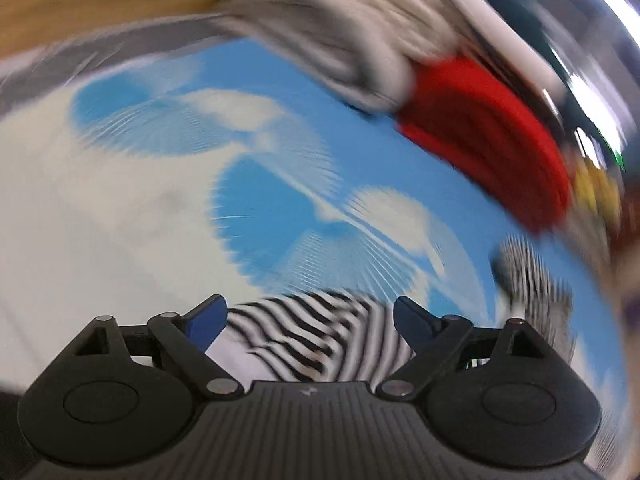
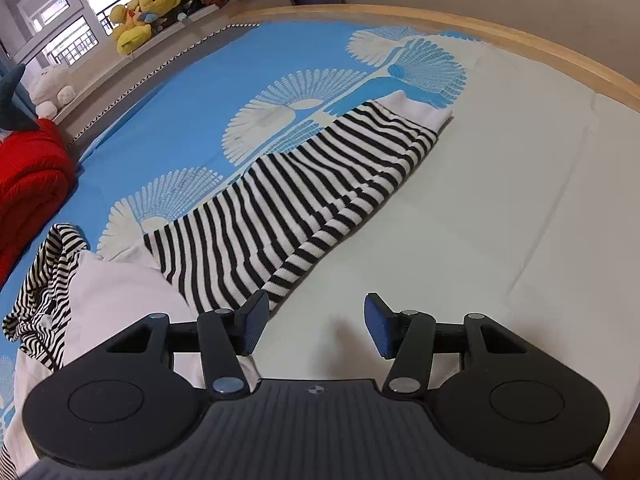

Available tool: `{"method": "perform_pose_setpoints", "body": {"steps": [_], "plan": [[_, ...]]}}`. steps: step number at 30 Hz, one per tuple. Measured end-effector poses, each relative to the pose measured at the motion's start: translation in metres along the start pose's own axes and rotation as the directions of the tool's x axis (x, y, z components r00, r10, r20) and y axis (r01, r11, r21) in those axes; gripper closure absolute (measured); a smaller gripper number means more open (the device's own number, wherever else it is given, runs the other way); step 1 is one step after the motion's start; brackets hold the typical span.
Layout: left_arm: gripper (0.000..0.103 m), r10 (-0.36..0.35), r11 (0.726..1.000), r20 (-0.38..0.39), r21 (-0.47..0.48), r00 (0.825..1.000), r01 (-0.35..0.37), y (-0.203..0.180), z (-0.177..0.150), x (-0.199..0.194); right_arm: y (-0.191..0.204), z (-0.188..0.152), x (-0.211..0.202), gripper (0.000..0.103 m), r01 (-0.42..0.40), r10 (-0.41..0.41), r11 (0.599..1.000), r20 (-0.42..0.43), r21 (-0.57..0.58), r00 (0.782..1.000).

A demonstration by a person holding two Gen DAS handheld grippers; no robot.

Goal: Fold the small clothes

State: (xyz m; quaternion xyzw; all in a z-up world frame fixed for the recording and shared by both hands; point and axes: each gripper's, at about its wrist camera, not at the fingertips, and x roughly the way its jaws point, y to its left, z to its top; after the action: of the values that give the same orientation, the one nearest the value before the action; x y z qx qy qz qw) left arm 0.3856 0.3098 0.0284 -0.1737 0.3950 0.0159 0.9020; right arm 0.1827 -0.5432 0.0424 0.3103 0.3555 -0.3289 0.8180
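A black-and-white striped garment (image 2: 304,196) with white hems lies spread on the blue-and-white bed sheet (image 2: 192,92). One end is bunched at the left (image 2: 44,280). My right gripper (image 2: 316,326) is open and empty, just above the sheet beside the garment's near edge. The left wrist view is heavily blurred. My left gripper (image 1: 310,320) is open, with striped cloth (image 1: 320,336) between and below its fingers; I cannot tell if it touches it.
A red folded garment (image 2: 28,180) lies at the left of the bed, also in the left wrist view (image 1: 500,136). Stuffed toys (image 2: 140,12) sit on the window ledge. A wooden bed frame (image 2: 480,36) runs along the far edge.
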Motion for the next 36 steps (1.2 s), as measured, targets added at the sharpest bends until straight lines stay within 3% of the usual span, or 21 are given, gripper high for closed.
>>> {"method": "perform_pose_setpoints", "body": {"steps": [3,5,7,8,10,13,18,25,26,27,28,29,30,31,32,36], "plan": [[0.007,0.049,0.987,-0.088,0.157,0.995,-0.034,-0.029,-0.007,0.030,0.006,-0.006,-0.005,0.048,-0.035,0.035,0.999,-0.020,-0.001,0.999],[0.011,0.094,0.985,-0.169,0.159,0.981,-0.067,-0.033,-0.019,0.055,0.015,-0.013,-0.012,0.047,-0.074,0.074,0.997,-0.024,-0.014,0.997],[0.075,0.126,0.985,-0.233,0.143,0.964,-0.095,-0.029,-0.025,0.078,0.025,-0.023,-0.020,0.045,-0.110,0.109,0.993,-0.025,-0.038,0.994],[0.101,0.147,0.985,-0.242,0.123,0.959,-0.120,-0.026,-0.025,0.083,0.030,-0.027,-0.023,0.044,-0.123,0.122,0.991,-0.025,-0.049,0.992],[0.102,0.101,0.995,-0.208,0.015,0.973,-0.100,-0.012,-0.015,0.070,0.041,-0.038,-0.028,0.044,-0.150,0.148,0.985,-0.032,-0.087,0.989],[0.102,0.097,0.993,-0.079,-0.058,0.992,-0.102,0.001,0.018,0.037,0.056,-0.051,-0.027,0.044,-0.176,0.168,0.971,-0.062,-0.161,0.984],[0.102,0.152,0.973,-0.001,-0.177,0.988,-0.150,0.038,0.060,0.008,0.066,-0.060,-0.015,0.044,-0.158,0.140,0.961,-0.096,-0.226,0.986],[0.102,0.182,0.942,0.024,-0.291,0.983,-0.167,0.072,0.049,0.017,0.065,-0.060,-0.009,0.044,-0.150,0.129,0.961,-0.101,-0.231,0.986],[0.101,0.175,0.941,0.050,-0.301,0.983,-0.152,0.074,0.051,0.016,0.064,-0.060,-0.009,0.044,-0.148,0.127,0.961,-0.100,-0.235,0.987],[0.094,0.181,0.942,0.063,-0.296,0.981,-0.155,0.073,0.050,0.014,0.063,-0.060,-0.008,0.044,-0.145,0.124,0.961,-0.100,-0.237,0.987],[0.081,0.229,0.937,0.043,-0.280,0.972,-0.208,0.070,0.050,0.019,0.063,-0.060,-0.007,0.044,-0.142,0.120,0.961,-0.102,-0.238,0.987],[0.031,0.295,0.921,-0.014,-0.261,0.955,-0.289,0.068,0.051,0.026,0.062,-0.059,-0.006,0.044,-0.141,0.118,0.961,-0.106,-0.238,0.987],[0.000,0.358,0.898,-0.071,-0.247,0.931,-0.364,0.067,0.051,0.033,0.062,-0.059,-0.004,0.044,-0.141,0.118,0.961,-0.111,-0.236,0.987],[0.001,0.400,0.882,-0.074,-0.239,0.914,-0.406,0.065,0.048,0.034,0.063,-0.059,-0.003,0.044,-0.143,0.118,0.961,-0.116,-0.236,0.986],[0.001,0.402,0.886,-0.050,-0.230,0.914,-0.402,0.066,0.044,0.033,0.064,-0.059,-0.002,0.044,-0.146,0.120,0.960,-0.120,-0.238,0.986],[0.001,0.293,0.912,-0.065,-0.280,0.954,-0.299,0.080,0.019,0.018,0.071,-0.062,-0.005,0.044,-0.169,0.141,0.949,-0.122,-0.268,0.982]]}}
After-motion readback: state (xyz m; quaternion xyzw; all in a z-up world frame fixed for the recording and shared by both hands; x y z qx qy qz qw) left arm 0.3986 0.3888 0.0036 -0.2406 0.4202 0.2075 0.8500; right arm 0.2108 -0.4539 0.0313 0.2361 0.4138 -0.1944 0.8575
